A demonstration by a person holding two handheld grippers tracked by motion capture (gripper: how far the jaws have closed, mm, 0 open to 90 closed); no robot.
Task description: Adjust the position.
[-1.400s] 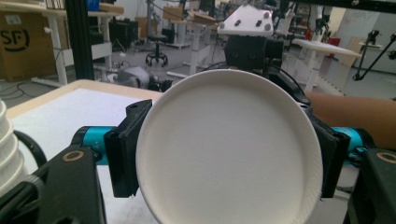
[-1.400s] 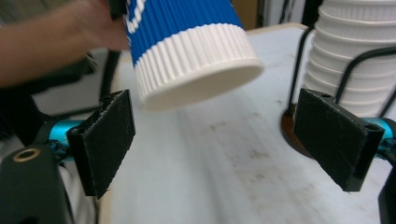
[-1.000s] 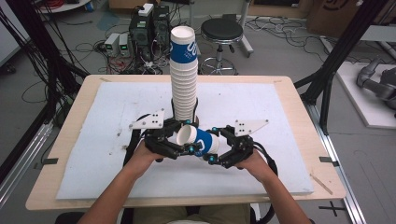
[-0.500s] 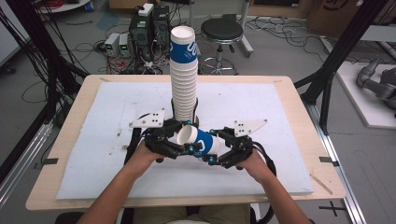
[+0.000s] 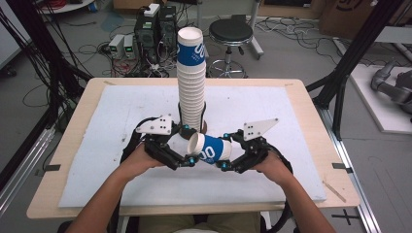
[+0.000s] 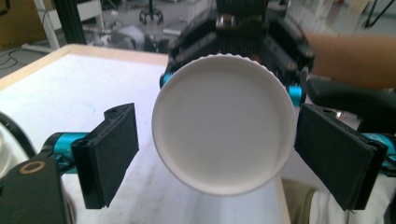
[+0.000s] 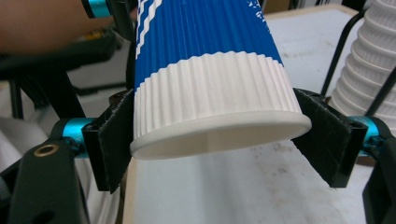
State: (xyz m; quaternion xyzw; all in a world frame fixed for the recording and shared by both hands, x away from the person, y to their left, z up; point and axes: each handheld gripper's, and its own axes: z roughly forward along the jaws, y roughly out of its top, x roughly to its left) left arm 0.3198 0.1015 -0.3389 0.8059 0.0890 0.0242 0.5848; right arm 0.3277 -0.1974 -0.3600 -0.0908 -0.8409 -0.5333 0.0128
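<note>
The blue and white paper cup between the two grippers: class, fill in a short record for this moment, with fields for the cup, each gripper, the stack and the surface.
cup: blue and white paper cup, lying sideways above the mat
right gripper: jaws just closing, pads pressing the cup near its rim
left gripper: jaws just opened, pads clear of the cup's base
stack: tall cup stack, upright behind the grippers
surface: white mat
</note>
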